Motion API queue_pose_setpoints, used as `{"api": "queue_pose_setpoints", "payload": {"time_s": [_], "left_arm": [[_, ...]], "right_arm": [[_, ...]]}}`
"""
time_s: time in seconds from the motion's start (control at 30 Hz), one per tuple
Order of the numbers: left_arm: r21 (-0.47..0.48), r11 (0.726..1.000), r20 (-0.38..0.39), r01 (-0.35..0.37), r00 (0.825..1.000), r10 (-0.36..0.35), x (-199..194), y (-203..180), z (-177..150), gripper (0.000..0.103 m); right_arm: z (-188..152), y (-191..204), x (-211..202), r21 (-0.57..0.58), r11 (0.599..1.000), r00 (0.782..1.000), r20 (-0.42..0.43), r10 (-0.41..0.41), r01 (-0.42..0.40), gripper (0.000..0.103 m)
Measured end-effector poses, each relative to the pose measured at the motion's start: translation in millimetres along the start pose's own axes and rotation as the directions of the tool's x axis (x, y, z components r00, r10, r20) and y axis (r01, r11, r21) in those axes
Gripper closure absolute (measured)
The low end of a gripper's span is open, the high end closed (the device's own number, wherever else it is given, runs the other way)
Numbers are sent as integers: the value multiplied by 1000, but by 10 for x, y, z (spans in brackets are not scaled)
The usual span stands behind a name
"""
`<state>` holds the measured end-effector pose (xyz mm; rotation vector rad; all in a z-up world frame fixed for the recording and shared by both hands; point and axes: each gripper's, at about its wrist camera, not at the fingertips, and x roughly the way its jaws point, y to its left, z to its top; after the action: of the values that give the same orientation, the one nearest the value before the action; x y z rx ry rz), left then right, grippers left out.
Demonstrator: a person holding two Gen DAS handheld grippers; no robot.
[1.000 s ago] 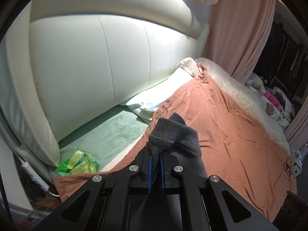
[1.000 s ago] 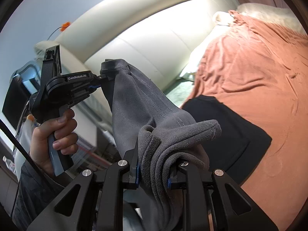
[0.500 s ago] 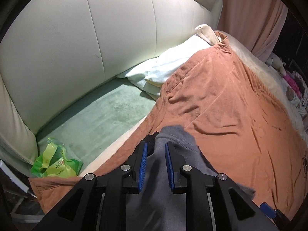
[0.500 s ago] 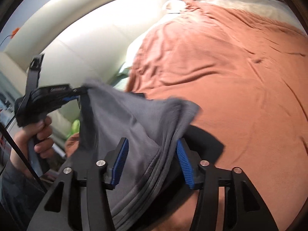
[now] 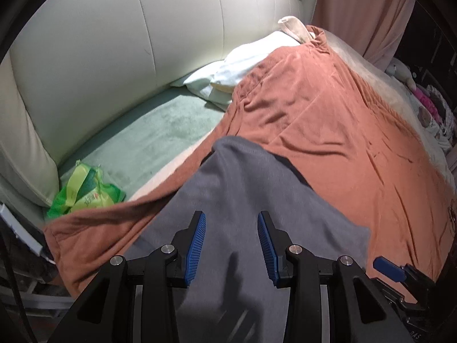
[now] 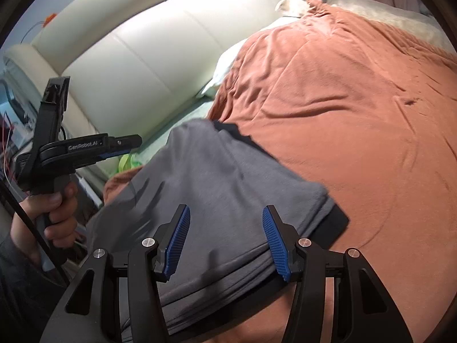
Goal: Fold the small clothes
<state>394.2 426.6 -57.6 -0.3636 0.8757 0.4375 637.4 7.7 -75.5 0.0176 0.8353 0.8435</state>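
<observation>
Grey knit fabric fills the lower middle of both views: a soft grey garment (image 5: 245,200) lies spread on the rust-orange bedspread (image 5: 342,131), near the bed's edge, on top of a black folded garment (image 6: 332,225) whose dark border peeks out along its far and right sides. In the right wrist view the grey garment's layered edges show at the near side, stacked one over another.

The left gripper (image 5: 231,243) hangs just above the grey cloth with its blue ribbed pads (image 5: 195,243) spread apart and nothing between them. The right gripper (image 6: 227,240) likewise stands wide, its blue pads (image 6: 275,245) parted over the near part of the garment and gripping nothing (whether the fingertips brush the fabric cannot be told). In the right wrist view the left gripper appears from the side, held in the person's left hand (image 6: 54,214) by its handle, off the left edge of the garment.

Behind the bedspread rises a cream padded headboard (image 5: 128,43), with a white pillow (image 5: 242,65) tucked at its foot. A pale green sheet (image 5: 160,131) lies bare beside the bedspread, and a crumpled bright green plastic packet (image 5: 85,191) rests on it by the headboard's corner. A pink curtain (image 5: 360,8) hangs at the far end.
</observation>
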Motion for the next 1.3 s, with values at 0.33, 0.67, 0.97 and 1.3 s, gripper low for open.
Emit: {"api": "queue_pose_setpoints", "payload": {"time_s": [0.33, 0.67, 0.97, 1.3], "left_arm": [[-5, 1000, -66, -10, 998, 10, -107, 146, -717, 63], [-12, 1000, -59, 28, 998, -29, -391, 250, -1470, 63], [136, 981, -99, 142, 987, -129, -640, -6, -1871, 63], [177, 957, -82, 230, 972, -218, -1073, -302, -2059, 63]], "right_arm": [[-286, 733, 132, -266, 958, 989, -124, 78, -109, 52], [-648, 930, 97, -402, 915, 986, -167, -20, -49, 52], [-910, 981, -263, -375, 927, 984, -166, -60, -7, 52], [-1108, 847, -1202, -278, 953, 987, -68, -145, 121, 52]]}}
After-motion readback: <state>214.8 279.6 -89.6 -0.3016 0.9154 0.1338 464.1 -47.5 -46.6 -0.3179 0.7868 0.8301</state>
